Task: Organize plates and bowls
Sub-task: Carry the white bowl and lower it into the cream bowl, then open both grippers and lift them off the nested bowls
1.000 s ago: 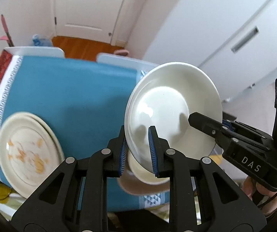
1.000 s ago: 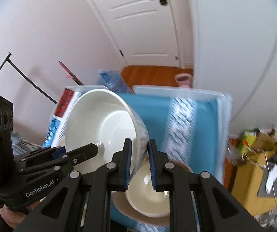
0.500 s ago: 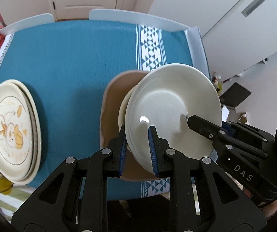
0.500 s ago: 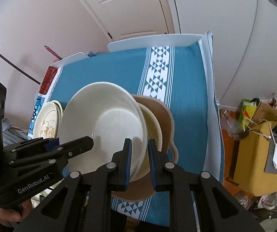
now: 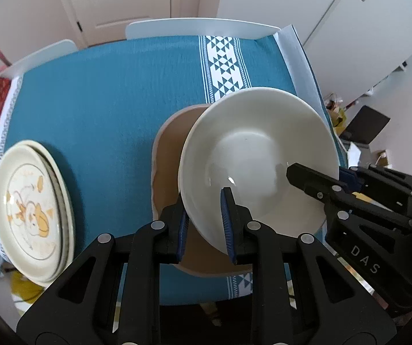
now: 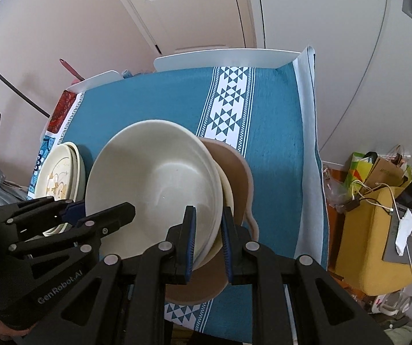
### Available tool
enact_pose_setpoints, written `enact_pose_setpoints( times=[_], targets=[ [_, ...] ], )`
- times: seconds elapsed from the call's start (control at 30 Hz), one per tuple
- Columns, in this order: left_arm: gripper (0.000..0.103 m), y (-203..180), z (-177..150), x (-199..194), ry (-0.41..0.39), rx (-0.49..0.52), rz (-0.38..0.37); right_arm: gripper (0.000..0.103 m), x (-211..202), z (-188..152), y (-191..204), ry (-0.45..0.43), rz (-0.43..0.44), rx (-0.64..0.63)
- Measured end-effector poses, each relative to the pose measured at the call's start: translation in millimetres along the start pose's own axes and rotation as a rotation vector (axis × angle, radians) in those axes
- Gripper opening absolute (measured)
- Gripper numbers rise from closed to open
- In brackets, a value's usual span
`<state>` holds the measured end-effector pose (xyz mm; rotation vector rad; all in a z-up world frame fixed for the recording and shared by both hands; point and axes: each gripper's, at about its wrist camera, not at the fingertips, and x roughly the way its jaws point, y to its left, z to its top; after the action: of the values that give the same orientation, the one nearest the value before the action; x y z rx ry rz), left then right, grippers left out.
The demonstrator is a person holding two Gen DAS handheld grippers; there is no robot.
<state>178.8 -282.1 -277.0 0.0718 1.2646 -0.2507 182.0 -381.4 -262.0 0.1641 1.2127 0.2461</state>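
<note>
A white bowl (image 5: pixel 257 158) (image 6: pixel 154 172) hangs tilted between both grippers, low over a tan plate (image 5: pixel 168 158) (image 6: pixel 237 172). My left gripper (image 5: pixel 204 210) (image 6: pixel 102 210) is shut on the bowl's left rim. My right gripper (image 6: pixel 207 230) (image 5: pixel 321 175) is shut on the opposite rim. Right under the held bowl, a second cream bowl (image 6: pixel 226 189) sits on the tan plate; the two rims lie close, and I cannot tell if they touch. The left wrist view hides that lower bowl.
A stack of cream plates (image 5: pixel 30 204) (image 6: pixel 56 172) with an orange cartoon print lies left of the tan plate. The blue tablecloth (image 5: pixel 105 100) has a white triangle band. White chair backs (image 6: pixel 223 57) line the far edge. A yellow box (image 6: pixel 378 230) with cables stands on the floor at right.
Both grippers have come down with the white bowl still clamped, from well above the table to just over the tan plate and the lower bowl. Both views now look down on the table.
</note>
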Motion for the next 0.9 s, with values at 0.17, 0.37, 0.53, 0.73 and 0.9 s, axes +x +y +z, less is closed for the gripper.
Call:
enact_pose_setpoints(
  times=[0.17,0.37,0.53,0.73,0.9],
  targets=[
    [0.019,-5,2,2,-0.004,0.028,0.026,0.016,0,2,-1,-0.001,-0.022,-0.004],
    [0.019,-10,0,2,-0.012,0.061,0.073,0.016,0,2,-2,-0.002,-0.023,-0.006],
    [0.019,-12,0,2,-0.016,0.065,0.09,0.016,-1,2,-2,-0.002,-0.024,-0.009],
    [0.019,-14,0,3,-0.018,0.066,0.111,0.016,-1,1,-1,0.0,-0.022,-0.011],
    [0.019,-14,0,4,-0.024,0.061,0.13,0.016,-2,0,-2,0.002,-0.02,-0.015]
  ],
)
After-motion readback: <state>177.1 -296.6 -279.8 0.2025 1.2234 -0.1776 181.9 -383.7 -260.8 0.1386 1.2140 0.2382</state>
